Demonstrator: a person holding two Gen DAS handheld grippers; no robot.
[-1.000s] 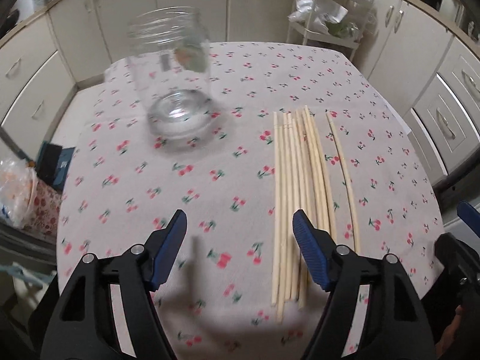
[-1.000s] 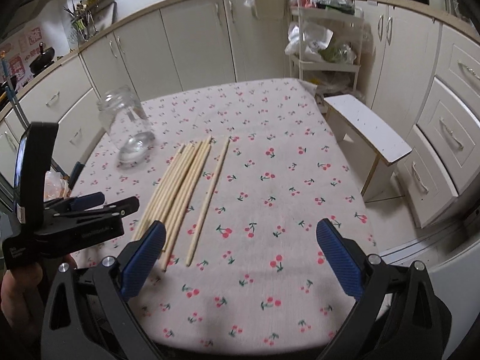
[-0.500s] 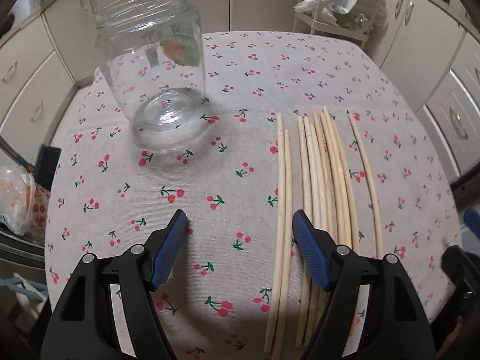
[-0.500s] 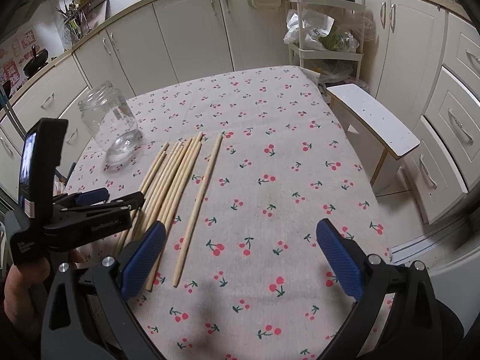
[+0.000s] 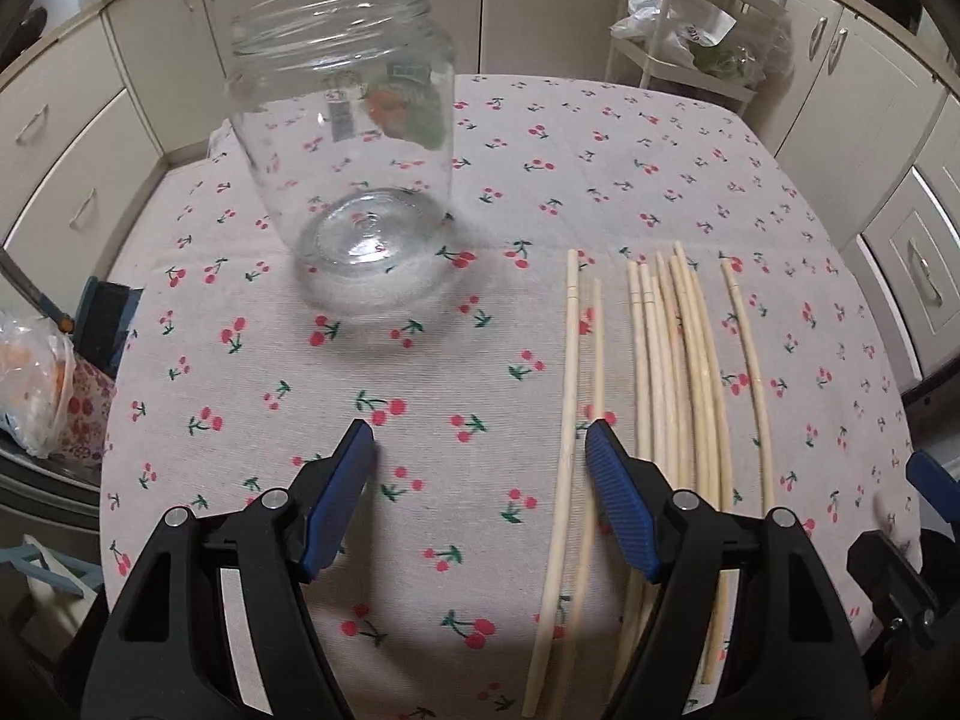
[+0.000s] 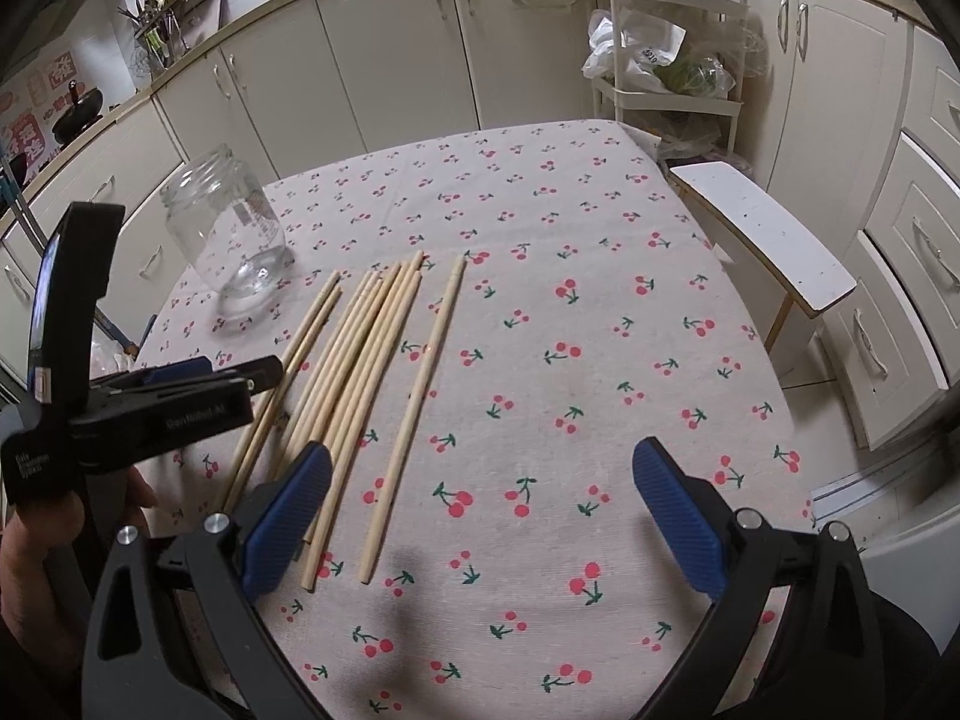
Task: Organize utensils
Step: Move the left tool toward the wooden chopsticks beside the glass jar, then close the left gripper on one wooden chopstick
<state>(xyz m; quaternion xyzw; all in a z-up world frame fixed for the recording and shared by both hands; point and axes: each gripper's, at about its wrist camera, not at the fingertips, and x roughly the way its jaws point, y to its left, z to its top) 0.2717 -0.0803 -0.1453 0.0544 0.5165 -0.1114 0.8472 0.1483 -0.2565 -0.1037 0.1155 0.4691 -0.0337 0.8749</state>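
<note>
Left wrist view: An empty glass jar (image 5: 348, 180) is seen standing upright on the cherry-print tablecloth (image 5: 240, 372), its mouth open and nothing inside it. To the right of the jar, and apart from it, the wooden chopsticks (image 5: 666, 396) are laid flat in a loose row, two lying nearest the jar, a tighter bundle beyond them and a single stick (image 5: 750, 372) farthest from the jar. The left gripper (image 5: 480, 474) is held above the cloth in front of the jar with its blue pads spread wide and nothing between them; its right pad is seen over the two sticks nearest the jar, but no stick is pinched. No chopstick has yet been placed in the jar, so the sorting is judged to be at its very start.

Right wrist view: The same jar (image 6: 228, 234) is shown at the far left of the table, empty. The chopsticks (image 6: 354, 372) are spread on the cloth to the right of the jar, none lifted. The right gripper (image 6: 480, 510) is held spread wide above bare cloth, on the side of the single stick (image 6: 420, 396) away from the jar, with nothing gripped. The left gripper (image 6: 240, 381) is seen from the side, low over the sticks closest to the jar. Every chopstick is judged still to be picked up and stood in the jar.
</note>
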